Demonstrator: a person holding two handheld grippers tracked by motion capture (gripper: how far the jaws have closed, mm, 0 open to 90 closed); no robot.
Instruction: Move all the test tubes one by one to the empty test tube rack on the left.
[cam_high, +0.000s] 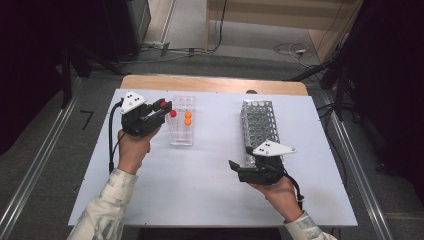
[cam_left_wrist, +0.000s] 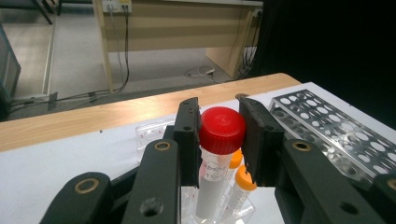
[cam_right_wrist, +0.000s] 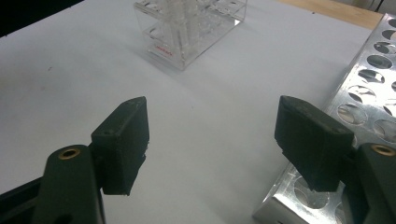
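Observation:
A white tube with a red cap (cam_left_wrist: 222, 130) stands between the jaws of my left gripper (cam_left_wrist: 219, 140), whose pads press on both sides of the cap. Right behind it are two orange-capped tubes (cam_left_wrist: 244, 178) in a clear plastic rack (cam_high: 181, 136). From above, my left gripper (cam_high: 167, 111) reaches the rack's left side, with a red cap (cam_high: 173, 113) at its tips and orange caps (cam_high: 188, 118) beside it. My right gripper (cam_high: 240, 159) hovers open over bare table, just left of a metal tube rack (cam_high: 259, 122). Nothing lies between its fingers (cam_right_wrist: 122, 140).
The metal rack (cam_right_wrist: 373, 70) with its many round holes lies close to my right gripper's right jaw. The clear rack (cam_right_wrist: 187, 28) is farther off across the white tabletop (cam_high: 200, 180). A wooden strip (cam_high: 210, 84) edges the table's far side.

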